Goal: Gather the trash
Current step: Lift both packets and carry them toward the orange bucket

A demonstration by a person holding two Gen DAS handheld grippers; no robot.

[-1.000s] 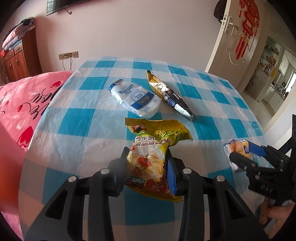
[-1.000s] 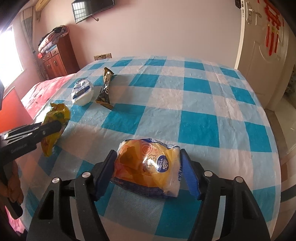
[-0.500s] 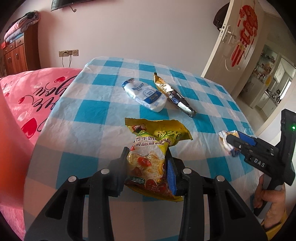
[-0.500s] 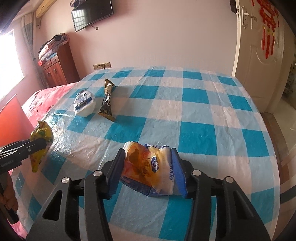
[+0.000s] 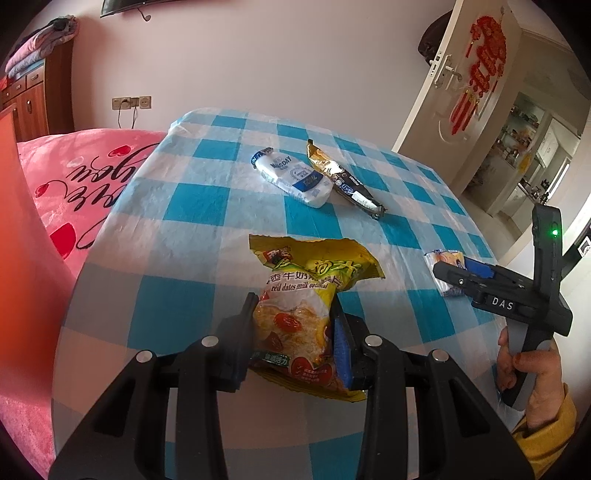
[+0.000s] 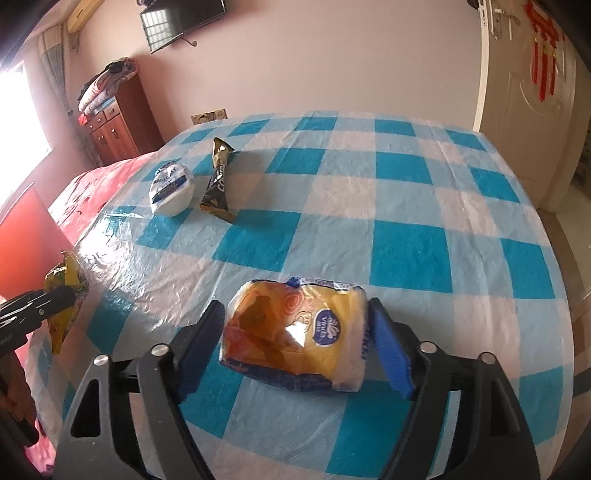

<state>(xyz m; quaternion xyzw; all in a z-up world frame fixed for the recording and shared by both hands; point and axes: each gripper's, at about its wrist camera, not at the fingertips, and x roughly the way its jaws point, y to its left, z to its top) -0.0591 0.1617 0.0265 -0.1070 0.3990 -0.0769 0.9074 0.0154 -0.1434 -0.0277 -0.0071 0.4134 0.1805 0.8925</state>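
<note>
Black tool (image 5: 293,332), blue pad, yellow sleeve (image 5: 546,432).

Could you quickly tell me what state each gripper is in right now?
Left gripper: closed on the yellow oatmeal packet.
Right gripper: just opened, bread wrapper loose between its jaws.

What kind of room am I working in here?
Probably a bedroom in a home: a pink blanket lies beside the checked table, folded bedding sits on a wooden cabinet, and a TV hangs on the wall.

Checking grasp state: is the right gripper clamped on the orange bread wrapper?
No, the right gripper stands open; both pads sit clear of the orange bread wrapper.
</note>
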